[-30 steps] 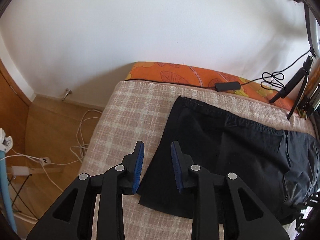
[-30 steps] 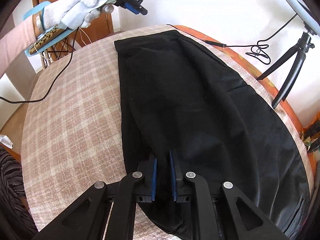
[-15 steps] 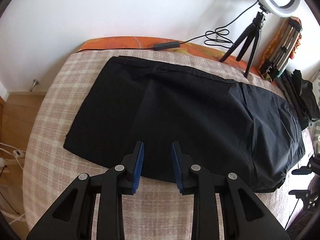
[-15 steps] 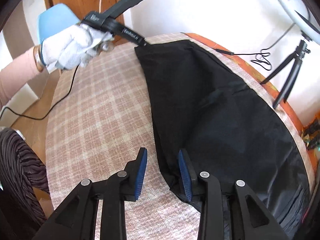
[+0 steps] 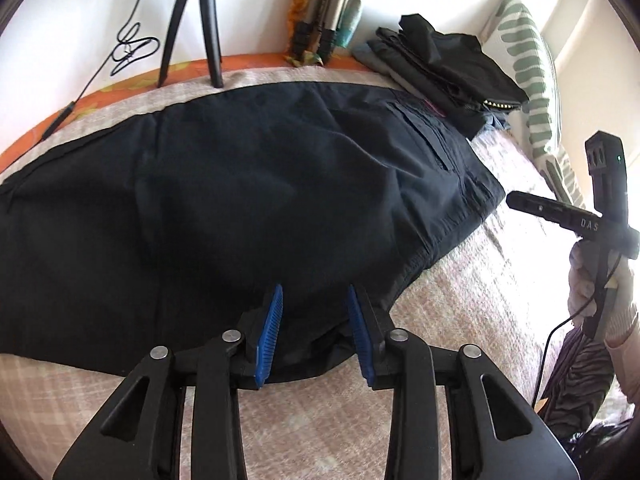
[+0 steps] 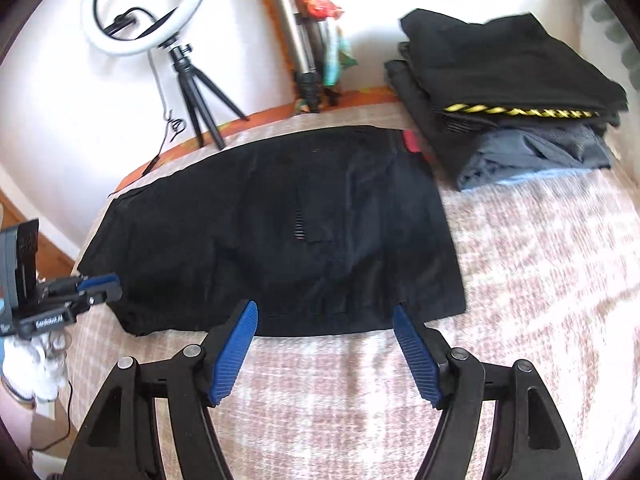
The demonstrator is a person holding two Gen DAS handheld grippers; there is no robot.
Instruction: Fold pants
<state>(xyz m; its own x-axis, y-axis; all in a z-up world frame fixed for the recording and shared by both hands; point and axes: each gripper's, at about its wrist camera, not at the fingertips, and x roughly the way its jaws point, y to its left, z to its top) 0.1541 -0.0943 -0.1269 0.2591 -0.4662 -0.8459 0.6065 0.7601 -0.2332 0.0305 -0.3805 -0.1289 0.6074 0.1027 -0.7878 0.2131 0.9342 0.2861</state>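
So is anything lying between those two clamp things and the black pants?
Nothing visible. The left tool is open, right over the near edge of the black pants. The right tool is open too, with only bare checked bedspread before that edge. The pile of folded clothes sits off beside the waistband.

pants on bed, clothes stack right

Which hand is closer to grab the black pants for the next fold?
Probably the left. The left gripper already has its open fingers over the near edge of the black pants. The right gripper is open too, but sits back over the checked blanket.
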